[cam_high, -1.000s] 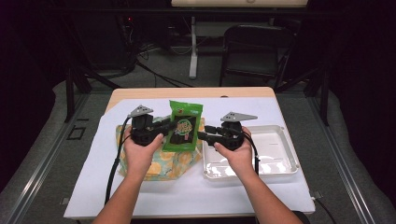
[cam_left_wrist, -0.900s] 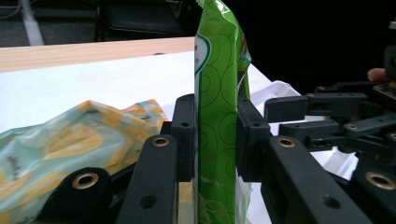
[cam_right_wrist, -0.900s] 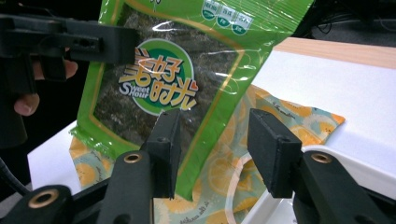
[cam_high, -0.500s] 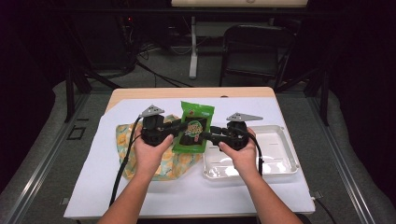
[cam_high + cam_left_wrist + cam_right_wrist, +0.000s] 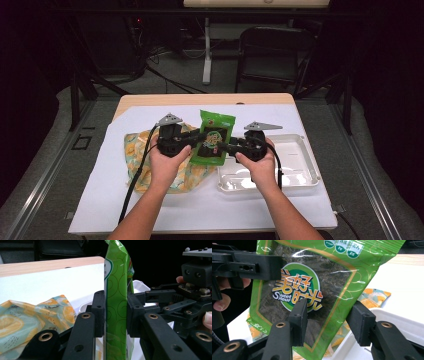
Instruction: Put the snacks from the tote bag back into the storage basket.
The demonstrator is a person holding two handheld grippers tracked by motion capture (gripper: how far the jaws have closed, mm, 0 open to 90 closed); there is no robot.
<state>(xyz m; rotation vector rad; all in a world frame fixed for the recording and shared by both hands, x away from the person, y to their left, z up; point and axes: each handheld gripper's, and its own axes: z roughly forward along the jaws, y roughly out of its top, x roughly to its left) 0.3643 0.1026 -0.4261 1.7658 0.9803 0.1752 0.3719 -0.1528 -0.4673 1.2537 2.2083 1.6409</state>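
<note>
A green snack packet with a dark window stands upright above the table between my two grippers. My left gripper is shut on its left edge, and in the left gripper view both pads press the packet flat between the jaws. My right gripper points at the packet's right side. In the right gripper view its jaws stand open with the packet just beyond them, and the pads do not press it. The left gripper holds the packet's far edge there.
A cloth with an orange-slice print lies crumpled under my left hand. A clear plastic tray sits at the right, under my right hand. A white sheet covers the wooden table. A chair and stands are behind the table.
My left hand has carried the packet to the right, toward the table's middle. The right hand has stayed almost where it was.
</note>
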